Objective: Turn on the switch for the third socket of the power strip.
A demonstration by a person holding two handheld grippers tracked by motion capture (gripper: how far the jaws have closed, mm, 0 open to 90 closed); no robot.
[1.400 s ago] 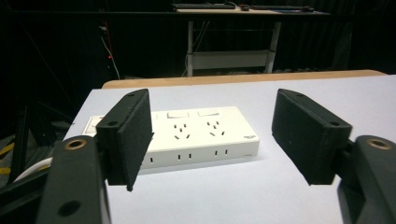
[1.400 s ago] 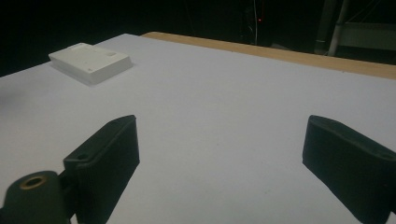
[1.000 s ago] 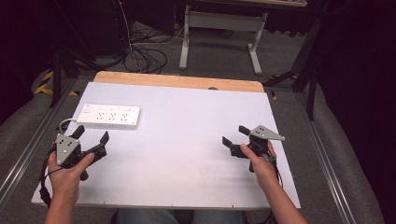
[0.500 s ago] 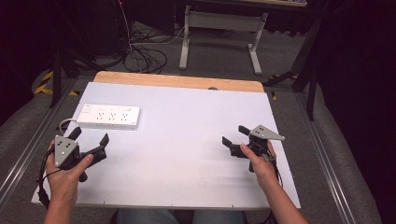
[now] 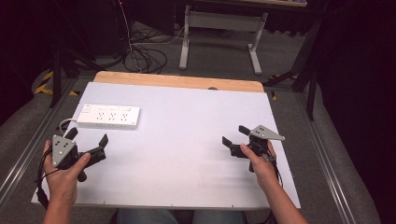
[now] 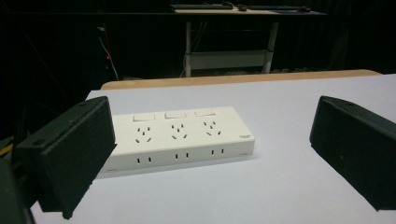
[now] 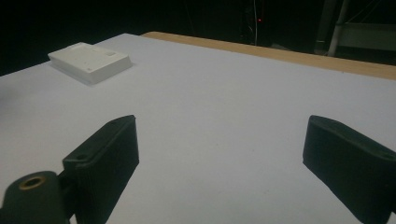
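Black jaws of left gripper [image 5: 88, 142], just opened wide, frame power strip [image 6: 180, 137], untouched.

I see a white rectangular plastic power strip [image 5: 108, 116], three socket groups facing up, flat at the table's far-left, its cable trailing left.

place: lab | signs: black curtains [image 5: 359, 93], floor cables [image 5: 140, 53], white table [image 5: 187, 140]

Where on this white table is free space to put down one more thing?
The wide middle of the table, between the left gripper and the right gripper, is bare. So is the far right part. The power strip takes the far left corner.
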